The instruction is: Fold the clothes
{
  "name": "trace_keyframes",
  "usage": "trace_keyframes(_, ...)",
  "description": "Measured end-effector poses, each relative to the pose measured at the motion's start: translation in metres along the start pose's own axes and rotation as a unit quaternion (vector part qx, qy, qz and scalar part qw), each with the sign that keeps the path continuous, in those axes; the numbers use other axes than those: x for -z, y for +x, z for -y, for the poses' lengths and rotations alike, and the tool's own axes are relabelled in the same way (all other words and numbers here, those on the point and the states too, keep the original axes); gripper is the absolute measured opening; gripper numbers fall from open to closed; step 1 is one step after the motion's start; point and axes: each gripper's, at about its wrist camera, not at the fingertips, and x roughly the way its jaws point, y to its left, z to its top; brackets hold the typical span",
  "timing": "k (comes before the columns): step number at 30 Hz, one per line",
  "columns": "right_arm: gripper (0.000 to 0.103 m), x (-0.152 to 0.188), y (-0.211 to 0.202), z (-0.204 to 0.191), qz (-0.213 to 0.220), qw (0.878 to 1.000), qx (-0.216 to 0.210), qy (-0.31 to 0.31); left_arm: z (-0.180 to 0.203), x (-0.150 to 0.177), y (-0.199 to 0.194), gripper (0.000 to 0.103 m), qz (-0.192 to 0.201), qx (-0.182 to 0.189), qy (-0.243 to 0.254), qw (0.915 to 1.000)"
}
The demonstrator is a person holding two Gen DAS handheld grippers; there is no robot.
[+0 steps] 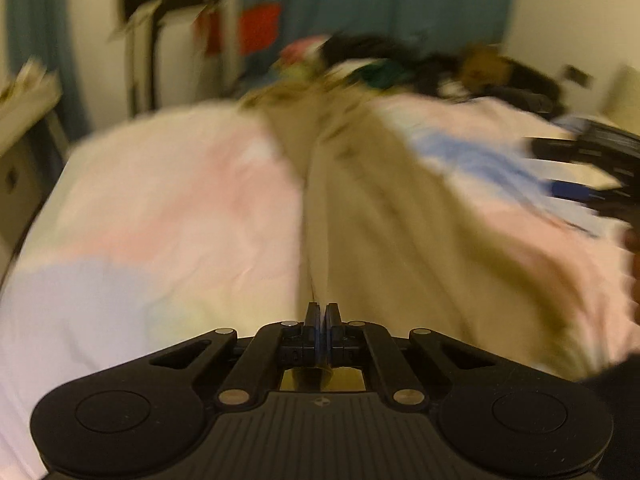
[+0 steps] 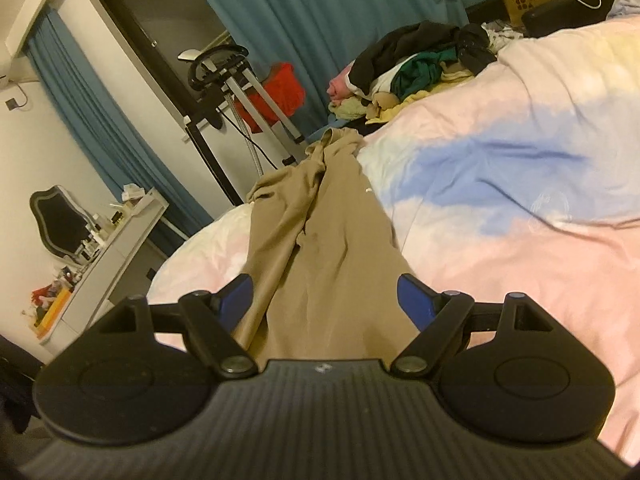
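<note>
A tan garment (image 2: 320,236) lies stretched along a bed with a pastel pink, blue and white cover (image 2: 520,184). It also shows, blurred, in the left wrist view (image 1: 372,200). My left gripper (image 1: 321,312) is shut, with an edge of the tan garment running up from between its fingers. My right gripper (image 2: 324,292) is open, low over the near end of the garment, one blue pad (image 2: 240,296) on each side of the cloth. The right gripper also appears at the right edge of the left wrist view (image 1: 592,168).
A pile of mixed clothes (image 2: 416,68) sits at the far end of the bed. Beyond it hang blue curtains (image 2: 340,8). An exercise machine (image 2: 232,80) and a red item (image 2: 284,88) stand by the bed. A white dresser (image 2: 108,248) stands at left.
</note>
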Motion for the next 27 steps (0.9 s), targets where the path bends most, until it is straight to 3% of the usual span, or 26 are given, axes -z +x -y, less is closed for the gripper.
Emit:
trace_keyframes(2, 0.081, -0.003, -0.002, 0.003, 0.003, 1.0, -0.007, 0.006, 0.026, -0.003, -0.009, 0.003, 0.013, 0.025, 0.02, 0.9994)
trace_keyframes(6, 0.081, -0.007, -0.005, 0.008, 0.004, 1.0, -0.008, 0.007, 0.074, -0.006, 0.004, 0.003, 0.002, 0.082, 0.03, 0.9962)
trace_keyframes(10, 0.081, -0.011, -0.008, 0.016, -0.001, 1.0, 0.008, -0.004, 0.11, -0.001, 0.045, 0.003, -0.028, 0.104, 0.033, 0.9936)
trace_keyframes(14, 0.081, -0.019, -0.004, 0.025, -0.04, 0.999, -0.003, -0.019, 0.121, 0.012, 0.092, 0.01, -0.079, 0.126, 0.01, 0.9888)
trace_keyframes(17, 0.081, -0.023, 0.007, 0.032, -0.095, 0.994, -0.015, -0.045, 0.104, 0.018, 0.098, 0.024, -0.107, 0.167, -0.027, 0.9798)
trace_keyframes(19, 0.08, -0.02, 0.017, 0.04, -0.135, 0.989, -0.02, -0.057, 0.082, 0.02, 0.087, 0.052, -0.102, 0.195, -0.062, 0.9736)
trace_keyframes(22, 0.08, -0.013, 0.031, 0.056, -0.189, 0.981, -0.019, -0.046, 0.046, 0.021, 0.074, 0.072, -0.083, 0.211, -0.125, 0.9659)
trace_keyframes(27, 0.08, 0.002, 0.042, 0.08, -0.228, 0.973, -0.014, 0.036, -0.016, 0.025, 0.074, 0.077, -0.064, 0.201, -0.266, 0.9405)
